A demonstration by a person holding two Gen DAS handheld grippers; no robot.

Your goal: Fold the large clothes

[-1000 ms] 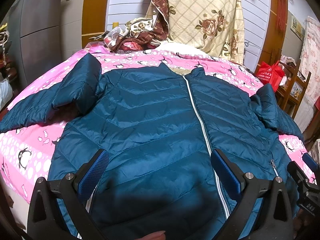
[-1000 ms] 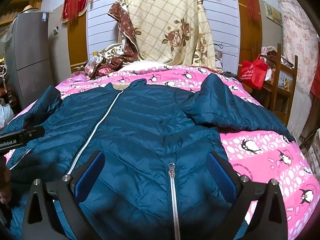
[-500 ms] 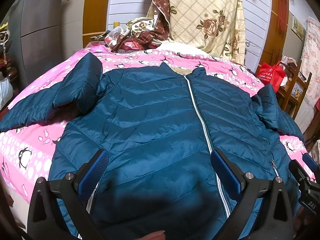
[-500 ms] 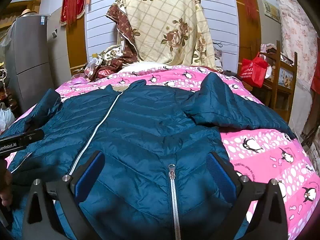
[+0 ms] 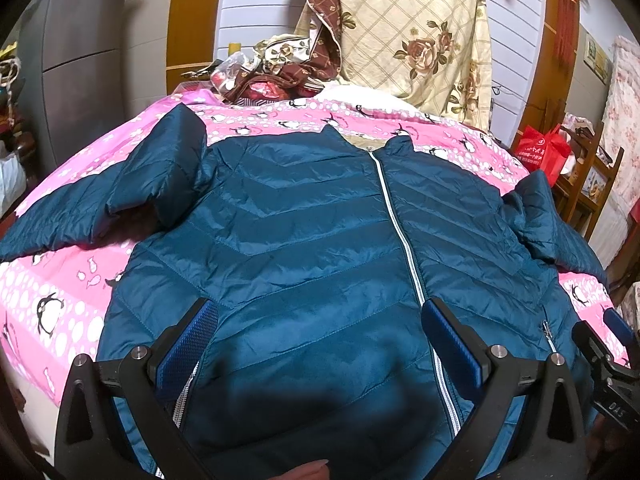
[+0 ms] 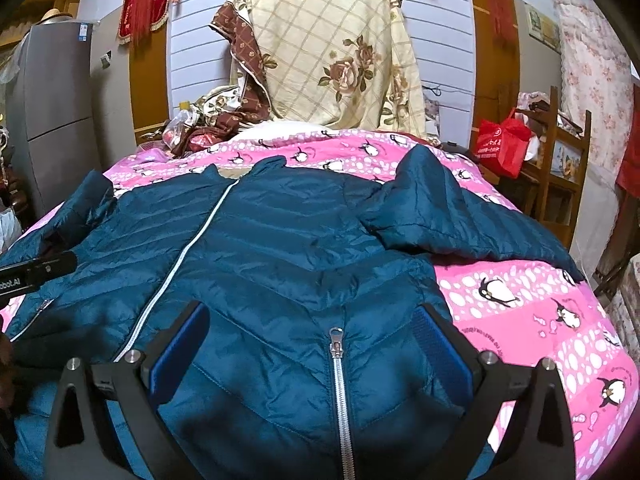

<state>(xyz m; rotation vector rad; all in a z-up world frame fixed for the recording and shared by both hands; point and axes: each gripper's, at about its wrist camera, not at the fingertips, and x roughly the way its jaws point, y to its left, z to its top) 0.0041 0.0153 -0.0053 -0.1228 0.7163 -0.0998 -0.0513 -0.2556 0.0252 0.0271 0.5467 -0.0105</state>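
Little has shifted since a second ago: both grippers hover where they were, the view only creeping slightly. Ahead of the left gripper [image 5: 320, 352], jaws spread wide and empty, the blue jacket [image 5: 320, 240] lies flat, front up, on the pink bedspread [image 5: 60, 300]. The right gripper [image 6: 310, 350], also apart, frames a pocket zipper [image 6: 338, 364], its sleeve [image 6: 460, 220] lying ahead to the right.

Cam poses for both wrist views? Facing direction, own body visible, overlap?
Left wrist: over the jacket hem, left of its zipper, facing the collar; open left gripper, fingertip at the bottom.
Right wrist: over the hem's right side, facing likewise; open right gripper.
Shared: jacket, pink penguin bedspread, floral quilt.
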